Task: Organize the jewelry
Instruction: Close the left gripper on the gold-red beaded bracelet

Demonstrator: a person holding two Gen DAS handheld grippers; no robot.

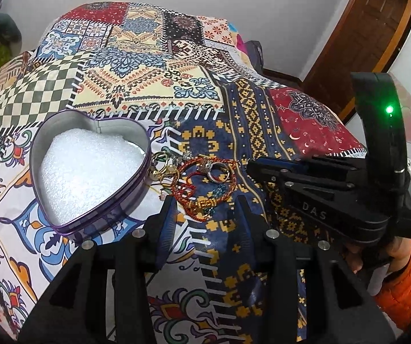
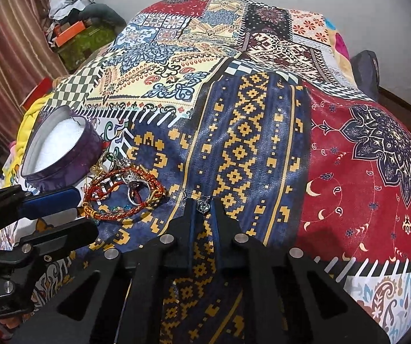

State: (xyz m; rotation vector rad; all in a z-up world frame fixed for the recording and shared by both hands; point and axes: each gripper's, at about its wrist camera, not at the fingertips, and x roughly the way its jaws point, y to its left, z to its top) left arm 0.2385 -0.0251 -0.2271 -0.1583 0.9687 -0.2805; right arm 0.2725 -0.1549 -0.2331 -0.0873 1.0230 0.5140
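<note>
A heart-shaped purple tin point(image 1: 90, 172) lined with white foam lies open on the patchwork bedspread; it also shows in the right wrist view point(image 2: 62, 154). A pile of jewelry point(image 1: 202, 180) lies just right of it: red and gold cord bracelets point(image 2: 119, 195), a silver ring point(image 2: 138, 190), gold rings point(image 1: 164, 169). My left gripper point(image 1: 205, 209) is open, fingers astride the near edge of the pile. My right gripper point(image 2: 204, 205) is shut on a small silver pendant point(image 2: 203, 205) with a thin chain, just right of the pile.
The patterned bedspread point(image 2: 248, 132) covers the whole bed. Clutter and a curtain point(image 2: 10, 57) stand at the far left. A wooden door point(image 1: 363, 43) is at the right. A hand in an orange sleeve point(image 1: 406, 286) holds the right gripper.
</note>
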